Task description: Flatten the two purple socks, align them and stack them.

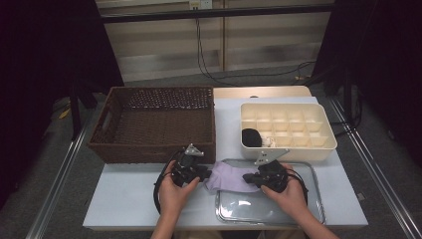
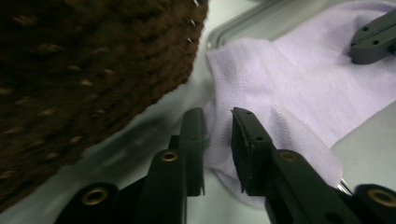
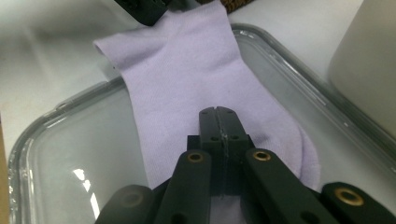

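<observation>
At the lower centre of the high view, a lilac sock point(image 1: 226, 178) lay across the tray's point(image 1: 303, 214) left rim, unfolded; the right gripper point(image 3: 218, 122) was clamped shut on one end. The left gripper point(image 2: 218, 135) was parted around the other end, not pressing; folding and stowing in the divided box point(image 1: 318, 145) were judged outstanding.

Both tools are matte black; left tool point(image 1: 203, 174) and right tool point(image 1: 247, 178) each carry a grey three-cornered plate on top and trail a black cable looping back toward the person. Jaws are flat black bars with small screw holes near the tips and brass-ringed pivots at the linkage arms. Forearms bare, no sleeves in frame.
</observation>
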